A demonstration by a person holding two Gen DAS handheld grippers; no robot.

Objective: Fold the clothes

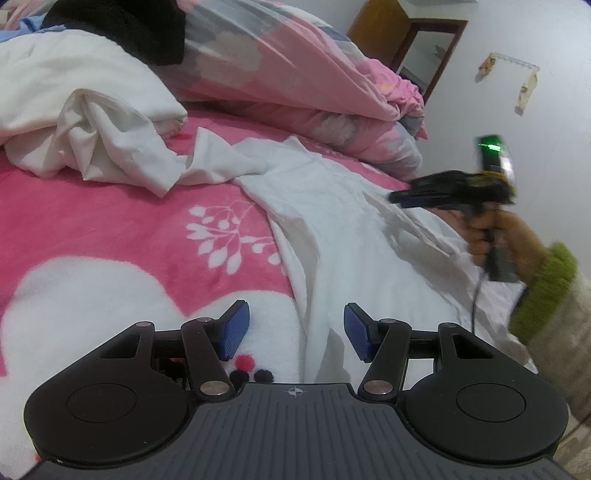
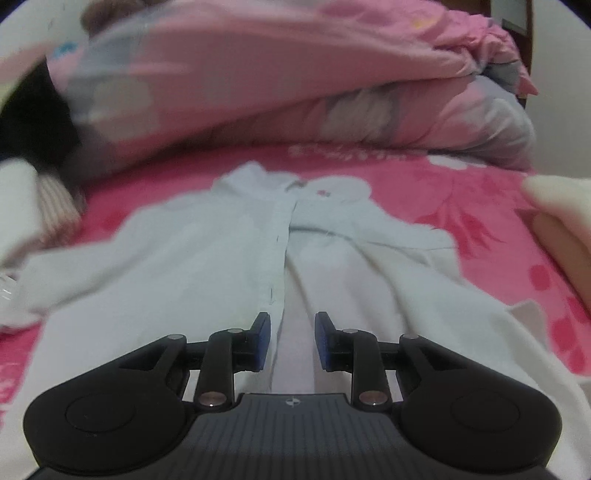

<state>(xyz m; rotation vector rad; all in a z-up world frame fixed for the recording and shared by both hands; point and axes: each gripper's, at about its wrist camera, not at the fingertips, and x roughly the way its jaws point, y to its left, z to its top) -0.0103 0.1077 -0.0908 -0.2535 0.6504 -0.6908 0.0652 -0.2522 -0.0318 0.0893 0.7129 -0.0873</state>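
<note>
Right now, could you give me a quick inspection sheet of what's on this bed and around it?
Surface: pink blanket with white flower print, covering the bed.
Job's things: white shirt spread flat, collar away from the right gripper, front band down the middle.
Clutter: crumpled white cloth; black garment; folded pink quilt.
Grippers: left gripper open, empty, at the shirt's edge; right gripper open, empty, over the shirt.
Cables: thin cable hanging from the right gripper's handle.
Surroundings: white wall; wooden furniture.
</note>
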